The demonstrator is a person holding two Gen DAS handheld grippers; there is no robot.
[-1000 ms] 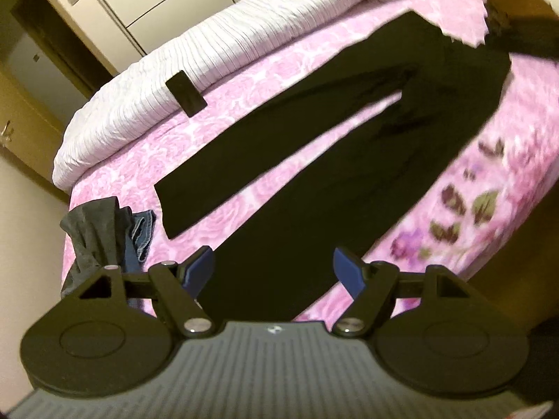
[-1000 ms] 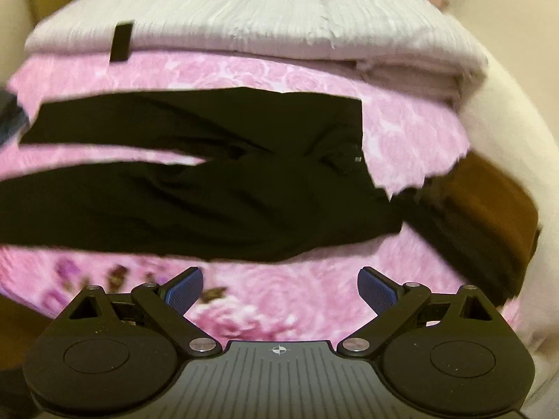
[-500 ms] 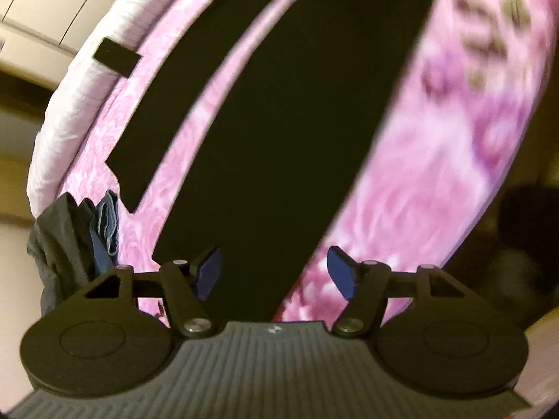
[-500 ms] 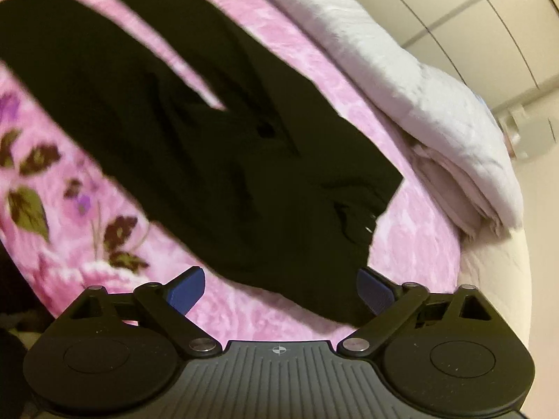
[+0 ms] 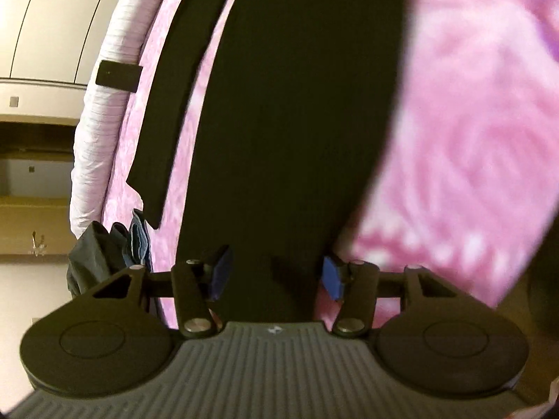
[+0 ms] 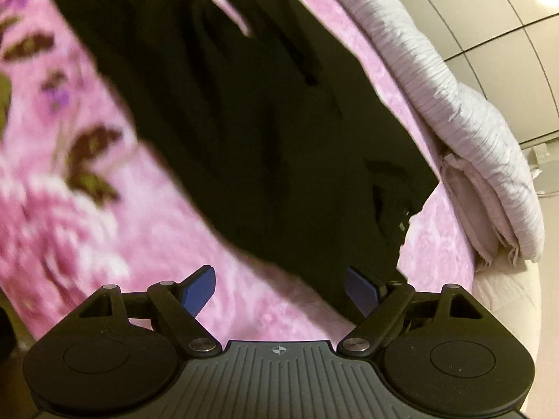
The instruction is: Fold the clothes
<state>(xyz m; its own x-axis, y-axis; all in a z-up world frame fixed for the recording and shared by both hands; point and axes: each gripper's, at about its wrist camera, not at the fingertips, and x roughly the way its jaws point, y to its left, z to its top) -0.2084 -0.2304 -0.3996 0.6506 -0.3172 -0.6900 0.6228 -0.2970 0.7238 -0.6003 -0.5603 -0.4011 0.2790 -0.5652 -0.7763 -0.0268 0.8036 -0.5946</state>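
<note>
Black trousers [image 5: 297,122] lie spread flat on a pink flowered bedspread [image 5: 471,139]. In the left wrist view one leg runs straight up from my left gripper [image 5: 276,276], which hovers low over its hem end. Its jaws are closing, with the leg's cloth below and between the blue pads [image 5: 332,277], not pinched. In the right wrist view the trousers [image 6: 262,122] show their waist end. My right gripper [image 6: 281,289] sits low at the waist's near corner, jaws closing but still wide. Its right pad [image 6: 363,289] is over the black cloth and its left over the bedspread [image 6: 87,227].
A folded white quilt [image 5: 101,122] [image 6: 454,104] lines the bed's far side, with a small black object [image 5: 118,76] on it. A heap of dark and blue clothes [image 5: 97,255] sits at the bed's end. Cream wardrobe doors [image 6: 506,17] stand behind.
Both grippers have dropped from high above the bed to just over the trousers and rolled. The jaws of both have narrowed, the left more.
</note>
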